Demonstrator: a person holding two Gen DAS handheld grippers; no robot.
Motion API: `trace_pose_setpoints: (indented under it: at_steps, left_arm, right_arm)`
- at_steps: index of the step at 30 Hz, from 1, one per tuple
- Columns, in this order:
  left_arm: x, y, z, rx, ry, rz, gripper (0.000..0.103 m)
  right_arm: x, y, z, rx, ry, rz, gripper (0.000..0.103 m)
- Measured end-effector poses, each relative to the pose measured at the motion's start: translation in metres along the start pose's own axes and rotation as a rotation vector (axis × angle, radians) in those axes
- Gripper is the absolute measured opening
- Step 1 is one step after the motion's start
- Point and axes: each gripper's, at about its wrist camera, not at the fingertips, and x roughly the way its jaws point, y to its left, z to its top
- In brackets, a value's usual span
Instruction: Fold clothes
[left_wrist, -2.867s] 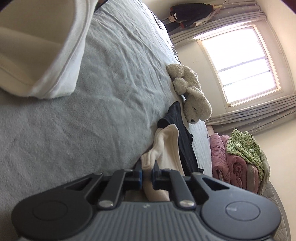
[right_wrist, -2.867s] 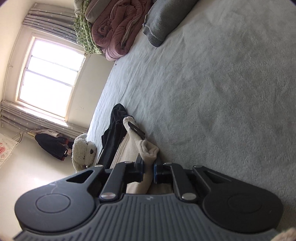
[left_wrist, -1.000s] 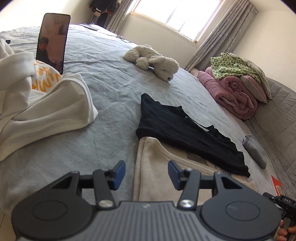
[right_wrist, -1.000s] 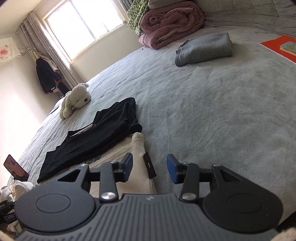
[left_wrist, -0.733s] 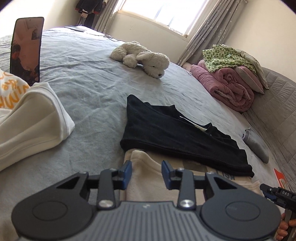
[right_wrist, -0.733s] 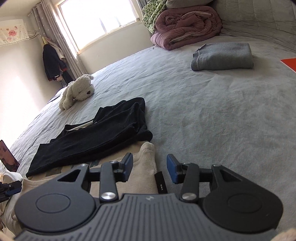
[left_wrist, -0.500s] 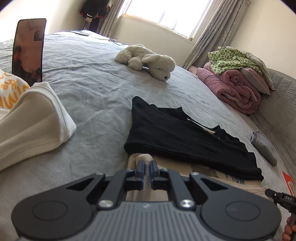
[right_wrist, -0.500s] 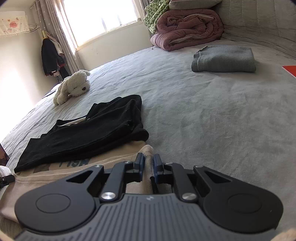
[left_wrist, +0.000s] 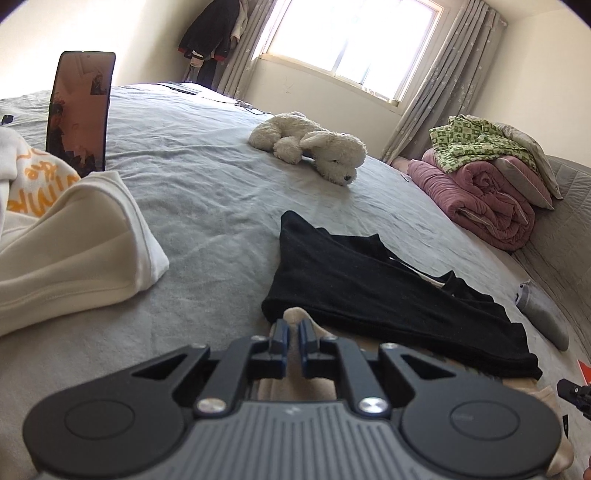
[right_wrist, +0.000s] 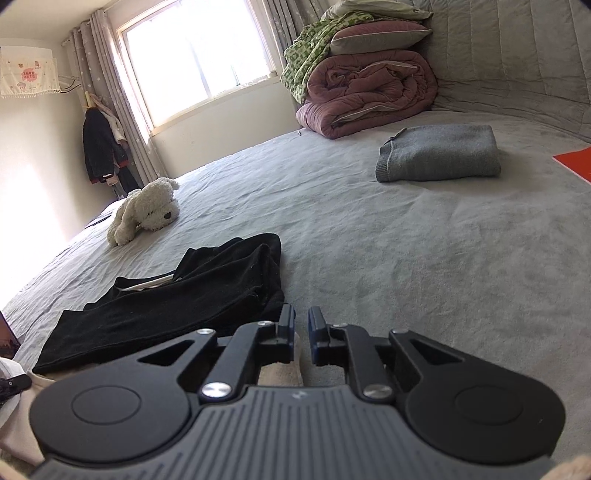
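**Both grippers at the near edge of a beige garment on the bed**

In the left wrist view, a phone stands upright at the far left on the grey bed, with a cream and white sweatshirt bearing orange letters heaped just below it. Low in the middle, the left gripper has its jaws clamped on a raised fold of the beige garment, which lies on the bed at the near edge, partly under a black garment spread flat just beyond it. Farther back a white plush dog lies on its side. To the right, a rolled pink quilt carries a green checked cloth on top, and a small grey item lies near the right edge of the bed.

In the right wrist view, the plush dog sits at the left, the black garment spreads across the lower left, and the beige garment shows under the gripper body. The right gripper has its jaws opening, a narrow gap between them; the beige cloth sits low behind the left jaw, and the pads do not visibly press on it. At the right lie a folded grey sweater and the pink quilt against the padded headboard
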Motion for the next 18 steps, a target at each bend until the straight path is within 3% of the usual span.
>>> trace_pose_setpoints:
  at_steps: [1, 3, 5, 6, 7, 8, 18]
  left_arm:
    - [0.0, 0.0, 0.0, 0.0, 0.001, -0.001, 0.007]
    - [0.0, 0.001, -0.002, 0.003, 0.009, 0.001, 0.007]
    - [0.0, 0.001, -0.002, 0.004, 0.013, 0.003, 0.007]
    - [-0.001, 0.0, -0.002, 0.008, 0.008, 0.006, 0.007]
    - [-0.002, 0.0, -0.003, 0.011, 0.003, 0.008, 0.008]
    - [-0.003, -0.001, -0.004, 0.015, -0.001, 0.01, 0.007]
    - [-0.031, -0.013, -0.009, 0.087, -0.158, 0.035, 0.006]
  right_arm:
    - [0.0, 0.001, -0.001, -0.002, 0.012, 0.006, 0.035]
    - [0.0, 0.002, -0.004, -0.009, 0.018, 0.022, 0.052]
    - [0.003, 0.006, -0.007, -0.029, 0.042, 0.035, 0.052]
    - [0.007, 0.008, -0.009, -0.05, 0.061, 0.032, 0.046]
    - [0.01, 0.011, -0.012, -0.072, 0.074, 0.026, 0.02]
    - [0.012, 0.014, -0.015, -0.097, 0.072, 0.007, 0.008]
    - [-0.024, 0.042, -0.023, -0.252, -0.155, -0.089, 0.008]
